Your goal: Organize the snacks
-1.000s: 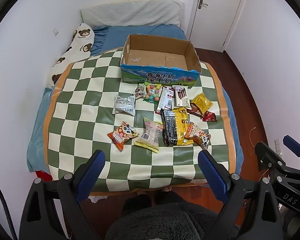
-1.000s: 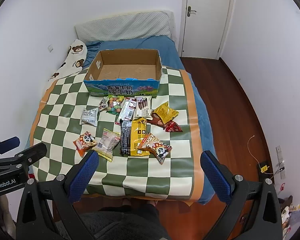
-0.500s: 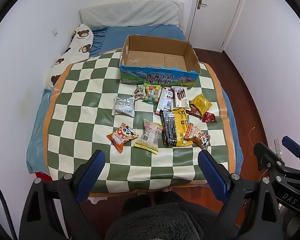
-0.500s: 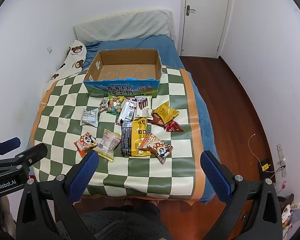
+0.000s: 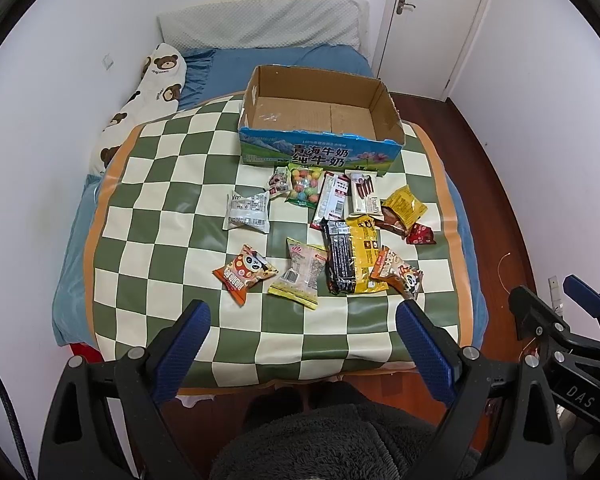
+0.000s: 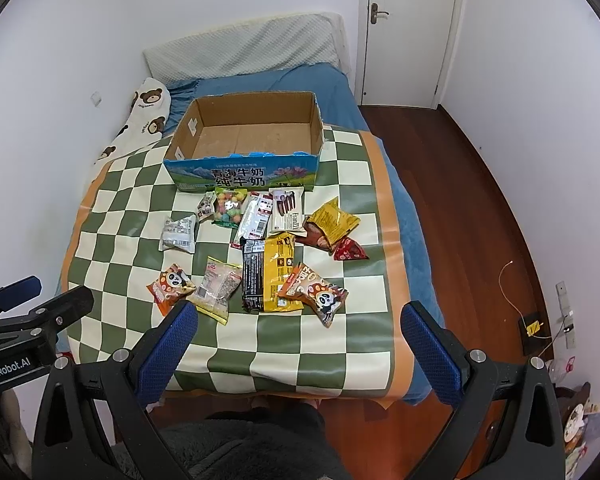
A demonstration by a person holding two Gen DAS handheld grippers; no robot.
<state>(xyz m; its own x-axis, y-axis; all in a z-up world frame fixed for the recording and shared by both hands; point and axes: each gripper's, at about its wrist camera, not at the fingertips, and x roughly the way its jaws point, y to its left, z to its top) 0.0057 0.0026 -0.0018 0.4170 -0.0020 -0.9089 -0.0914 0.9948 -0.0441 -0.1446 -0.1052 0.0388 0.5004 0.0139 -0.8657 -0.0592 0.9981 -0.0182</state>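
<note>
A bed (image 5: pixel 332 60) carries a green-and-cream checkered cloth (image 5: pixel 160 216), and on its far part stands an open, empty cardboard box (image 5: pixel 320 120), its long axis running left to right, printed side facing the cameras. The snacks lie on the cloth just in front of the box. The black-and-yellow pack (image 5: pixel 352 256) is the longest, its long axis running from the box toward the viewer. Left of it lie the clear bag (image 5: pixel 302 272) and a panda packet (image 5: pixel 245 272); a second panda packet (image 5: pixel 398 274) overlaps its near right corner. The white wrapper (image 5: pixel 247 212) lies apart to the left, the candy bag (image 5: pixel 305 186) touches the box front.

The left hand-held gripper (image 5: pixel 302 340) and right hand-held gripper (image 6: pixel 300 340) both hover at the near edge, fingers wide apart, holding nothing. Only the right view shows a yellow item (image 6: pixel 534 327) on the floor; only the left view shows the right tool from the side. Against the earlier frames the layout is unchanged; the views barely shift.
</note>
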